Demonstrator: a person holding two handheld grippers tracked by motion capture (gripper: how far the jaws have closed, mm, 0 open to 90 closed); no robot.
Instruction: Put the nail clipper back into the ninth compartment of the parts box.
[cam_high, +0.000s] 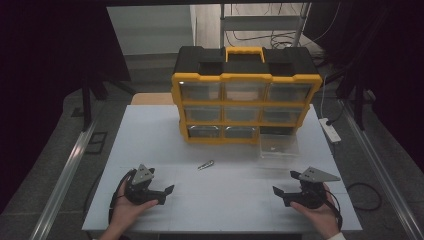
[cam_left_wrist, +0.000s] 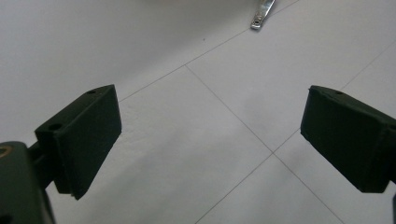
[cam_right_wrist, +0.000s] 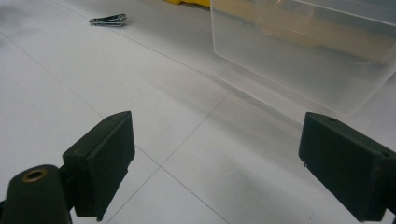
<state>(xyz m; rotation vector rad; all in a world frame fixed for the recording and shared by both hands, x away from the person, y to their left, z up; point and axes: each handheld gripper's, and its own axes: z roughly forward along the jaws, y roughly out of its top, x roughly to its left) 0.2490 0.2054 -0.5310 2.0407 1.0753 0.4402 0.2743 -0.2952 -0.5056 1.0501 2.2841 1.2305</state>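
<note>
The left gripper (cam_high: 162, 192) rests near the desk's (cam_high: 150, 130) front left corner, jaws spread and empty. The right gripper (cam_high: 281, 192) sits near the front right corner, likewise released. Between them, toward mid-desk, lies a metal nail clipper (cam_high: 205, 164). A clear drawer (cam_high: 278, 146) stands beside the yellow-and-black organizer (cam_high: 245, 95) at the far edge. No writing is legible.

In the left gripper view the small metal tool (cam_left_wrist: 261, 14) is cut off by the top edge. The clear drawer (cam_right_wrist: 303, 56) runs past the right gripper view's top and right edges. The organizer's (cam_high: 245, 100) drawer contents are too small to tell.
</note>
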